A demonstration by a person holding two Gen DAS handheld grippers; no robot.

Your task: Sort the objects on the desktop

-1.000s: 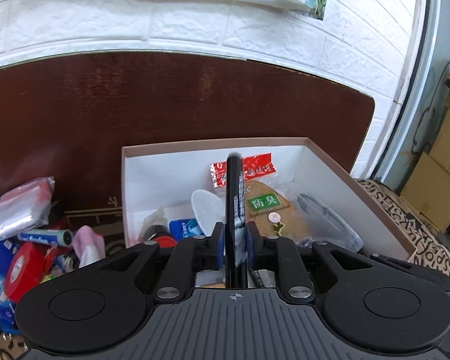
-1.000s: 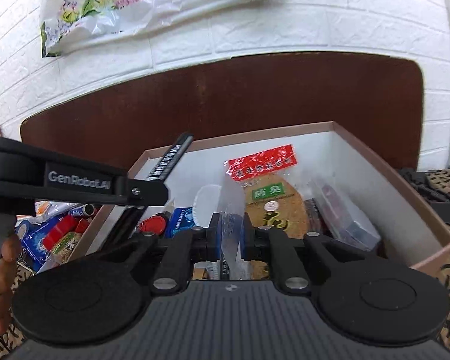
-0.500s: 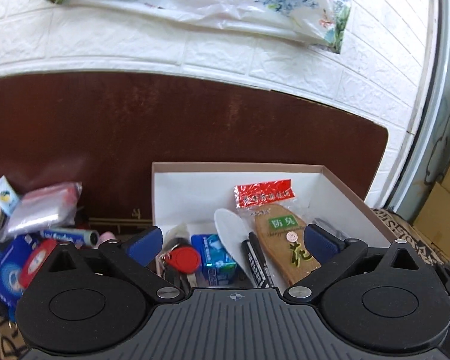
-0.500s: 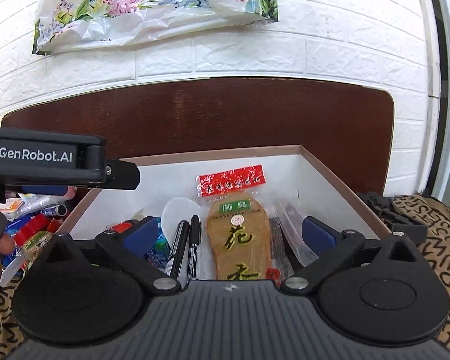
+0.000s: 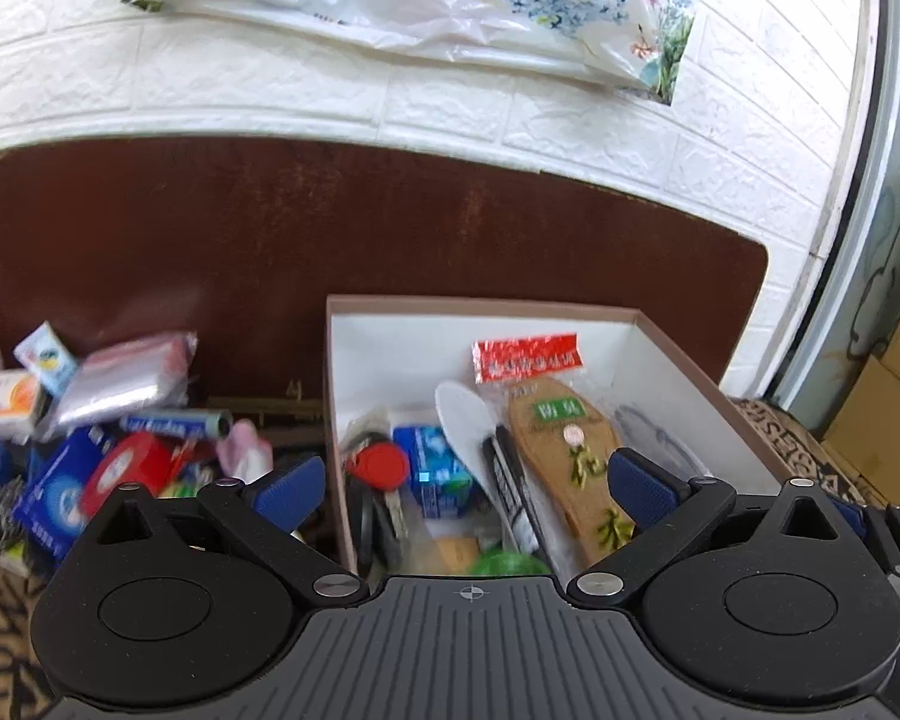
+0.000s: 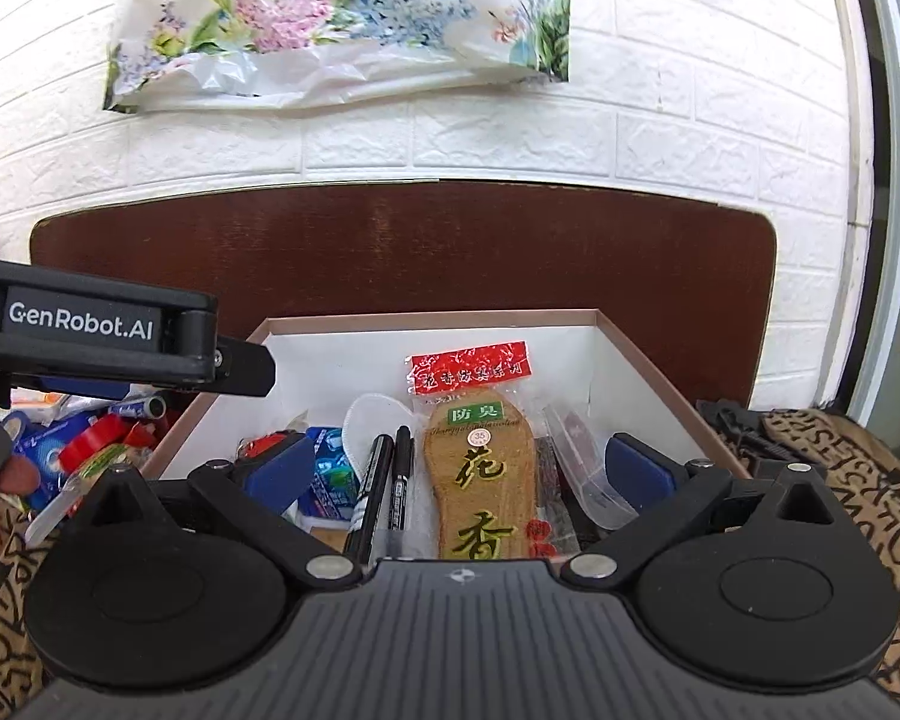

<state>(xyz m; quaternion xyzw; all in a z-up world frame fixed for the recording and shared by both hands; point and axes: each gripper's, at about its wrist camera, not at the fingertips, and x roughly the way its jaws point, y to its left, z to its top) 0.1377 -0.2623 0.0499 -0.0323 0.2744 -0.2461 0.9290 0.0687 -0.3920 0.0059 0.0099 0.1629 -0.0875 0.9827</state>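
Note:
A cardboard box (image 5: 480,305) with a white inside stands against the brown board. It holds two black markers (image 6: 384,486), a packed brown insole (image 6: 480,480), a white insole (image 5: 465,420), a blue pack (image 5: 435,468) and a red key fob (image 5: 384,463). My left gripper (image 5: 463,486) hangs over the box's near left corner, open wide with nothing between its blue pads (image 5: 288,483). My right gripper (image 6: 461,471) is over the box's near edge, also open and empty, with the markers and the insole pack below it.
Loose items are piled left of the box: a red tape roll (image 5: 123,471), a silvery bag (image 5: 120,384), a battery (image 5: 174,425) and a blue carton (image 5: 60,492). The left tool's black housing (image 6: 90,330) crosses the right wrist view. A patterned cloth (image 6: 840,480) covers the surface.
Both grippers were shut on things over the box and have opened wide. Two black markers now lie in the box. Both grippers have drawn back from it.

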